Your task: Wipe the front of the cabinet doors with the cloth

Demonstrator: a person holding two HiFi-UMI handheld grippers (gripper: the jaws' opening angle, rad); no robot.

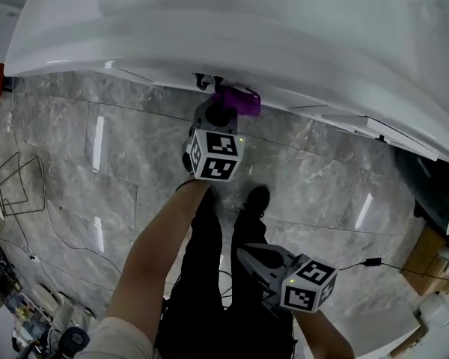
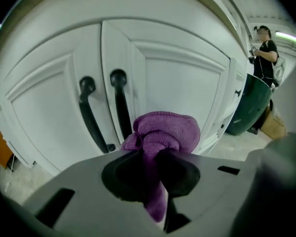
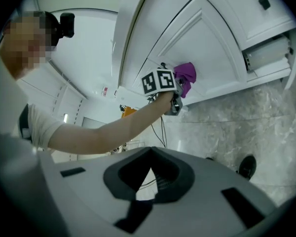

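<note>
A purple cloth (image 2: 165,132) is bunched between the jaws of my left gripper (image 2: 155,154), which is shut on it. The cloth rests on the white right-hand cabinet door (image 2: 182,83), just right of the two black handles (image 2: 119,102). From the head view, the left gripper (image 1: 217,103) reaches under the white counter (image 1: 232,21) with the cloth (image 1: 241,100) against the cabinet front. My right gripper (image 1: 247,254) hangs low near my legs, away from the cabinet, shut and empty. Its own view shows the left gripper (image 3: 173,97) and cloth (image 3: 186,77) against the door.
Grey marble floor (image 1: 120,148) runs along the cabinet. A dark green bin (image 2: 249,105) and a standing person (image 2: 265,48) are to the right. A cable with a black adapter (image 1: 373,262) lies on the floor. A wire rack (image 1: 19,185) stands left; a cardboard box (image 1: 426,253) right.
</note>
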